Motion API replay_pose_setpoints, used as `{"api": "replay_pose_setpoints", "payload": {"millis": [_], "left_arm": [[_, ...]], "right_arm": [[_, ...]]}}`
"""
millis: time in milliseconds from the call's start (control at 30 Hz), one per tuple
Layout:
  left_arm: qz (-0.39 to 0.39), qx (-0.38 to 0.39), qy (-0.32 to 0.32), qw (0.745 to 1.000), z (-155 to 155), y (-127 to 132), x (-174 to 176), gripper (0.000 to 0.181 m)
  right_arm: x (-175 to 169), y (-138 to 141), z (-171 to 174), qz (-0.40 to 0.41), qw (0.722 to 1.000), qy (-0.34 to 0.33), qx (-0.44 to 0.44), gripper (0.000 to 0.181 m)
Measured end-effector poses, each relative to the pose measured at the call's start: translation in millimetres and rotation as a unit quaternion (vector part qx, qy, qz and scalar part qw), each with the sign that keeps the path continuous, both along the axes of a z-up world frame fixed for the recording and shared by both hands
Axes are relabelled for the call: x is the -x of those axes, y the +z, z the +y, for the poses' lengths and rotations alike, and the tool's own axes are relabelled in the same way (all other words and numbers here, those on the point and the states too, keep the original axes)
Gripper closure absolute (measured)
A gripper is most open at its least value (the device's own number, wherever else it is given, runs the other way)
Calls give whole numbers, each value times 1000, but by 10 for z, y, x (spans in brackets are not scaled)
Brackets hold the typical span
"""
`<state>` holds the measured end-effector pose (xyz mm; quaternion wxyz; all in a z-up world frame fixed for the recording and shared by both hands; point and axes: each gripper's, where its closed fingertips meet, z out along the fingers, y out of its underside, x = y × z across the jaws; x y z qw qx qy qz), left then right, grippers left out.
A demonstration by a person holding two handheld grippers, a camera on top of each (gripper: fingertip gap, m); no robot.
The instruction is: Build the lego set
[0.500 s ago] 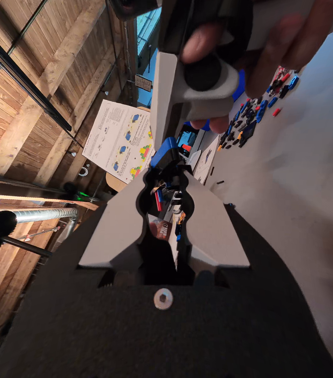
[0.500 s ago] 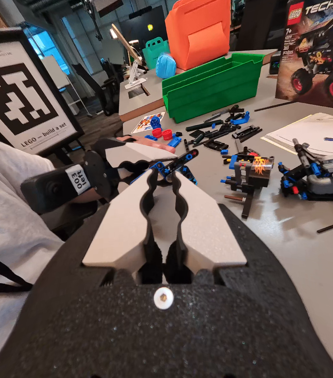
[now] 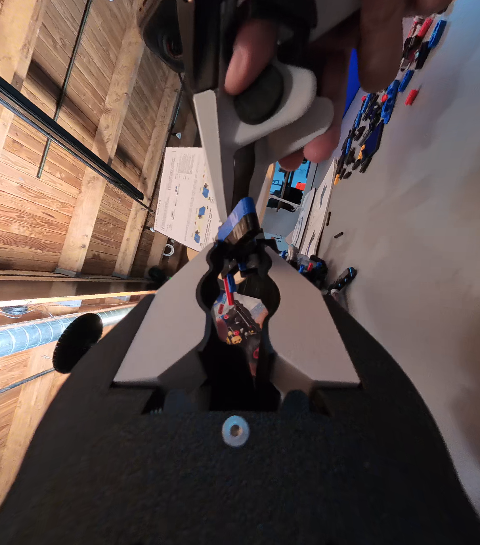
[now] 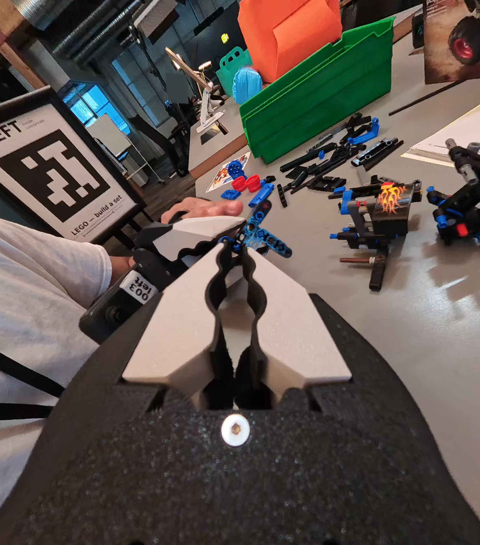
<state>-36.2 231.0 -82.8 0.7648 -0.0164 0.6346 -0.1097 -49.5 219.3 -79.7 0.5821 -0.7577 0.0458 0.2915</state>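
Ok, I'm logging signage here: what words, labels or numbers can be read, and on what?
I don't copy writing; these things bear it:
Black-framed white marker sign: legible print.
White sticker on the black camera of the left gripper: legible.
Cardboard truck-picture box: print cropped.
White paper instruction sheet: too small.

1. The left gripper [image 4: 234, 233] lies rolled onto its side, its jaws nearly closed at the tips.
2. The right gripper [image 4: 235, 250] points forward, its jaws nearly closed, tips meeting the left gripper's tips.
3. A hand [image 3: 336, 73] wraps the right gripper's handle; another hand [image 4: 203, 208] holds the left.
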Motion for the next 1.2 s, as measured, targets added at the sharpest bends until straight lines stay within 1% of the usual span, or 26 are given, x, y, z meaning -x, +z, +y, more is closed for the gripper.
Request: {"api": "replay_pose_setpoints", "payload": {"millis": [133,267,367,500,667,733,767,800,867,967,1033,1067,1100,1200], "left_arm": [[-5,-13,5,1000,-28,-8,-13,162],[4,-13,8,1000,-31,-45,-27,161],[12,-21,15,1000,-34,-90,-44,160],[21,-1,17,1000,-46,-93,-59,161],[49,66,0,997,-52,-78,-66,161],[68,119,-39,990,-52,-21,-54,161],[67,119,-53,989,-58,3,-43,161],[74,115,-66,988,-71,-21,-36,161],[83,119,-82,986,-76,-47,0,160],[90,142,-98,981,-76,-30,27,160],[84,133,-107,982,-107,-21,51,160],[87,123,-111,982,-128,-52,56,160],[82,108,-111,985,-144,-66,65,160],[77,93,-116,986,-171,-80,85,160]], "right_arm": [[-16,-23,-26,-19,1000,-1,14,176],[-27,-61,-27,2,1000,4,20,176],[-47,-123,-32,-30,999,-2,36,176],[-62,-125,-36,-27,999,-6,34,177],[-71,-97,-35,-22,999,-2,27,177],[-60,-19,-29,-21,1000,0,5,177],[-39,19,-40,-30,1000,9,-3,177],[-40,2,-57,-69,998,12,2,175],[-63,-46,-120,-189,982,10,-1,169],[-15,30,-174,-281,958,7,-52,169],[19,-17,-178,-306,951,14,-53,167],[26,0,-172,-308,949,11,-61,167],[80,18,-181,-302,950,23,-70,167],[90,15,-198,-308,948,28,-73,173]]}}
